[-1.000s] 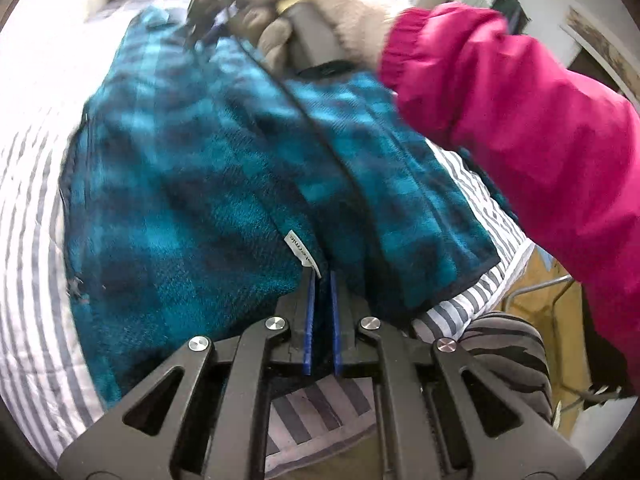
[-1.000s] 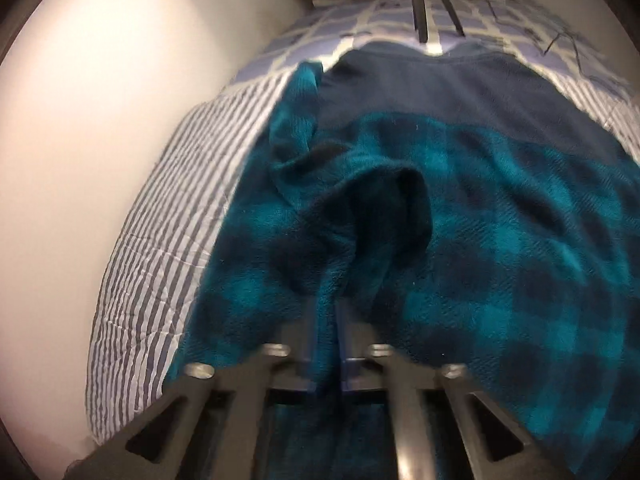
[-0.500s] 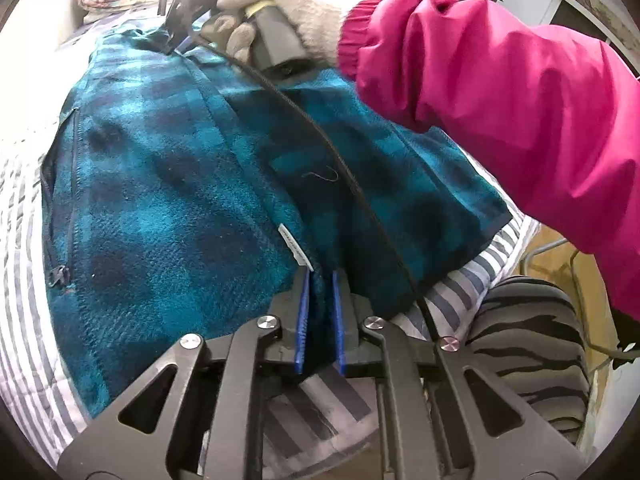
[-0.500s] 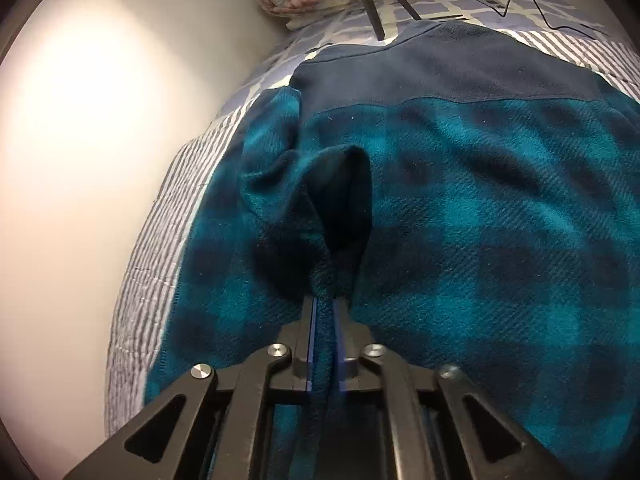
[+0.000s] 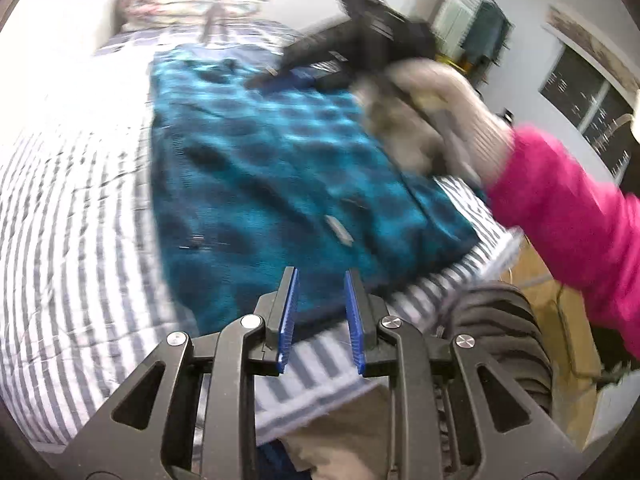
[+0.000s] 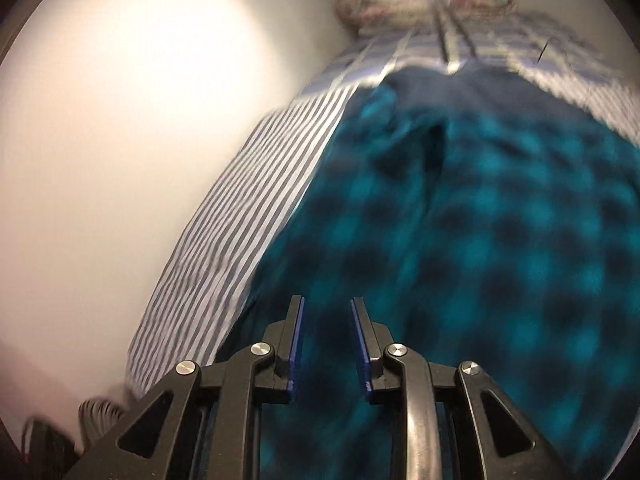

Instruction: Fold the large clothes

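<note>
Opening, left gripper (image 5: 321,280): your blue fingers (image 5: 289,312) have just been spreading and stand parted, nothing between them, over the near hem.
Opening, right gripper (image 6: 327,308): same story, fingers (image 6: 297,340) just been widening, apart, with no cloth pinched; fabric lies below.
Garment: the teal plaid fleece (image 5: 260,168) lies spread on the bed (image 5: 72,240), its navy yoke (image 6: 480,92) at the far end.
Your right hand: gloved hand (image 5: 424,120), pink sleeve (image 5: 568,216), blurred, above the fleece's right edge.
Bedding: striped cover, wall (image 6: 120,140) alongside.
Far end: folded patterned quilt (image 6: 420,0), blurred.
</note>
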Motion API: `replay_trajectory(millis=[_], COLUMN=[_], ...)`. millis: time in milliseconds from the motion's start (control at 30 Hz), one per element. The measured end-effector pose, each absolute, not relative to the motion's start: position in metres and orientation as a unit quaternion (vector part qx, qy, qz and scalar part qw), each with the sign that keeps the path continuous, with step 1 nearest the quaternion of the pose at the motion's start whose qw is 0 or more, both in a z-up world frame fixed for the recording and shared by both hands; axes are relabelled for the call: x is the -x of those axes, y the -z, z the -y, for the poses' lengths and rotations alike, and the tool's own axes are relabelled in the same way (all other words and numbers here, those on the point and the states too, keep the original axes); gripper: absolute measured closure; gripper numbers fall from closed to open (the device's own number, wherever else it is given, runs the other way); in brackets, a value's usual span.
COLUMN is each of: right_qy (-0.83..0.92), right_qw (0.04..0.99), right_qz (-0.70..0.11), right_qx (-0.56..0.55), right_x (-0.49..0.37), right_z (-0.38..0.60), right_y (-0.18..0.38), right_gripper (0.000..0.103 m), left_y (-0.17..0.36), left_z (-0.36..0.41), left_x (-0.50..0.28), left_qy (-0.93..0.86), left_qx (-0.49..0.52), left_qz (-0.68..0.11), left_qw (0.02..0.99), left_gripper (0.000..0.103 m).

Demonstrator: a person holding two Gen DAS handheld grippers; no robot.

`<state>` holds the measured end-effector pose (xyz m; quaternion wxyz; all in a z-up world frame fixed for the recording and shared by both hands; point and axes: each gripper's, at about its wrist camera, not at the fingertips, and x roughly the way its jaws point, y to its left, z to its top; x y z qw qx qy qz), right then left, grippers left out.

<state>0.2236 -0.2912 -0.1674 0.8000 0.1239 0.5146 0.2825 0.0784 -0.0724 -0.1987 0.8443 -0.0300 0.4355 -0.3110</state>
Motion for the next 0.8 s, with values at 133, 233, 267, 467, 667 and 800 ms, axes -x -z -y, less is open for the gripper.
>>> replay_trajectory(millis=[133,233,267,467,667,800], right_qy=[-0.264,-0.247,-0.247,-0.238,-0.288,-0.287], right_qw=[0.788,0.781,0.789,0.802,0.808,0.809], right_qz=[-0.543,-0.554,-0.547,-0.531,-0.501,-0.511], right_qx=[-0.122,-0.145,-0.133,-0.133,-0.114,-0.045], right_x=[-0.202,-0.193,-0.19,-0.168,-0.11,-0.081], right_z=[0.285,0.294,0.294,0.308,0.312,0.296], right_y=[0.192,0.214,0.219,0.194,0.164,0.175], right_gripper=[0.079,0.082,0.086,0.084,0.083,0.083], left_y=[0.218,0.242,0.248,0.244,0.223,0.21], left_z=[0.056,0.047,0.047,0.042,0.03,0.027], left_x=[-0.094,-0.101,-0.101,-0.093,-0.077,-0.069], left_qy=[0.285,0.283,0.281,0.282,0.28,0.279], left_qx=[0.042,0.049,0.043,0.03,0.054,0.061], left_qz=[-0.458,-0.494,-0.499,-0.486,-0.462,-0.449], left_qw=[0.841,0.821,0.819,0.826,0.84,0.847], left_gripper=[0.082,0.082,0.081,0.08,0.08,0.08])
